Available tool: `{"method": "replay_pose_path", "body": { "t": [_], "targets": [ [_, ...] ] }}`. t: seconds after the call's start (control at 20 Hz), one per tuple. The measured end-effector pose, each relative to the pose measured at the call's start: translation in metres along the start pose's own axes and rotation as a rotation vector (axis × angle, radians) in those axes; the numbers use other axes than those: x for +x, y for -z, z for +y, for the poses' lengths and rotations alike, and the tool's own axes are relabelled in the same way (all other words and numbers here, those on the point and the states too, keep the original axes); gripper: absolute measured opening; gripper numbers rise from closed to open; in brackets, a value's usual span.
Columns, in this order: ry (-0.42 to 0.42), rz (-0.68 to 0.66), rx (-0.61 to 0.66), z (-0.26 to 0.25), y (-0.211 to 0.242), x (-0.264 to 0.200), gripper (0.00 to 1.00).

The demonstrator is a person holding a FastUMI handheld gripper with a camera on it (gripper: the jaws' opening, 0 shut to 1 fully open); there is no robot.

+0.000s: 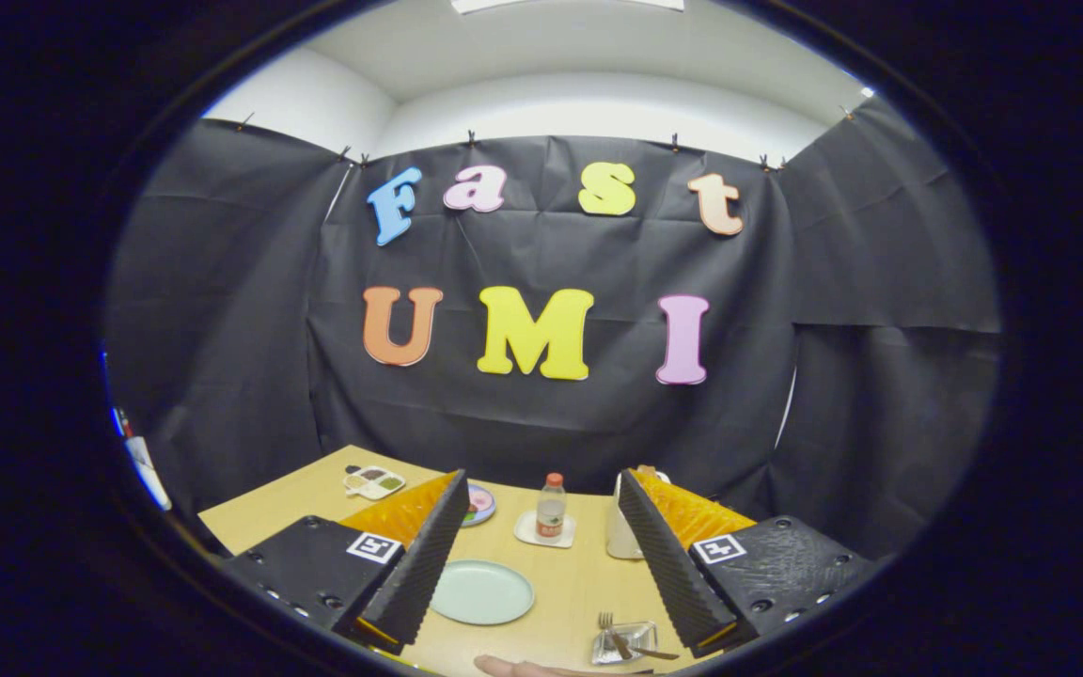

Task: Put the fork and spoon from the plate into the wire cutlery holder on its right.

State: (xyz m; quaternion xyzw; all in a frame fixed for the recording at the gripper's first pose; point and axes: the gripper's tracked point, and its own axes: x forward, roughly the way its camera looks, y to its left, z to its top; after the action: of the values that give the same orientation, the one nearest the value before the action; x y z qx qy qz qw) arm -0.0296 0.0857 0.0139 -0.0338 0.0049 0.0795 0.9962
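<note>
Between our fingers: the claw [541, 555] stands wide open, gripping nothing, above the table [579, 583].
Plate [481, 592]: pale green, bare, just beside the left finger.
Fork [613, 636]: on a small shiny tray [624, 643] near the right fingertip; we cannot make out the spoon.
Bottle [551, 506]: ahead, between the fingers, on a coaster.
Hand [527, 668]: at the near table edge.

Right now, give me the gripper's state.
Gripper: open, holding nothing, fingers spread above the table.
</note>
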Motion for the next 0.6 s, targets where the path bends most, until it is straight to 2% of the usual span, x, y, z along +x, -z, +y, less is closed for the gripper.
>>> {"method": "replay_pose_path", "body": {
  "t": [0.6],
  "targets": [
    [-0.024, 0.027, 0.006, -0.018, 0.016, 0.0, 0.97]
  ]
}}
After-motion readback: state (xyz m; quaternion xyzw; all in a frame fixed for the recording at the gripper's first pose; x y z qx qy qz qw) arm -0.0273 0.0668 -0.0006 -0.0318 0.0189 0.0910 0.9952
